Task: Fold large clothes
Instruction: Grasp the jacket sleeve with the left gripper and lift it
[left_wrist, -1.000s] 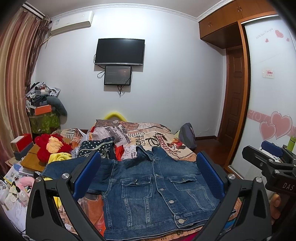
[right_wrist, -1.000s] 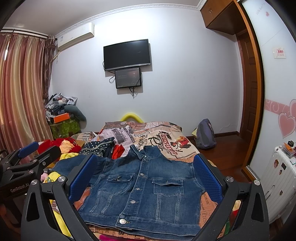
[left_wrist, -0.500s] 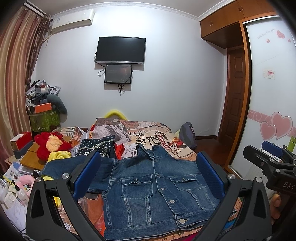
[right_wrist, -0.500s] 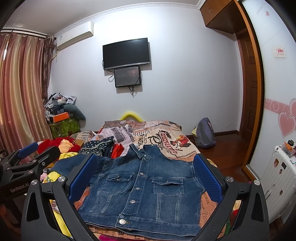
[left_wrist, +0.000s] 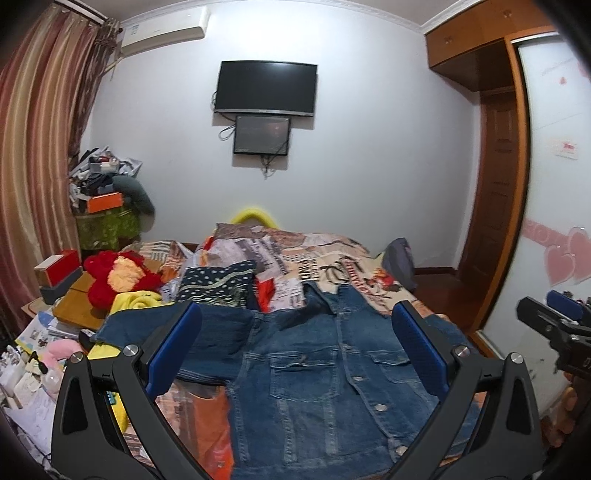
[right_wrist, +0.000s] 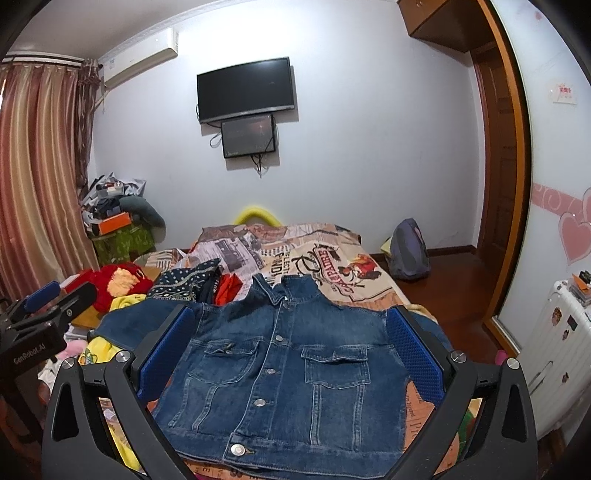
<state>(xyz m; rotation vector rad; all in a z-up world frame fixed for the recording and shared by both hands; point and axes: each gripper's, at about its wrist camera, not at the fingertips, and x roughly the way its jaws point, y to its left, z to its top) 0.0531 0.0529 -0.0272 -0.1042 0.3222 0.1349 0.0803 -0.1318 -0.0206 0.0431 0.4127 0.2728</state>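
Both tools hung wide apart and empty above the denim jacket (right_wrist: 284, 365) spread buttoned on the bed (right_wrist: 332, 254): the left tool (left_wrist: 295, 350), the right tool (right_wrist: 290, 349).

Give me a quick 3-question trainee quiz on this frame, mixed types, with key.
1. True or false: the jacket lies front up, buttoned, on the bed.
2. The left gripper and the right gripper are: A) both open, holding nothing B) both shut on the jacket C) one open, one shut.
3. Fill in: the jacket's one visible outstretched sleeve points toward the ___ side of both views.

Key: 1 true; 2 A; 3 left.
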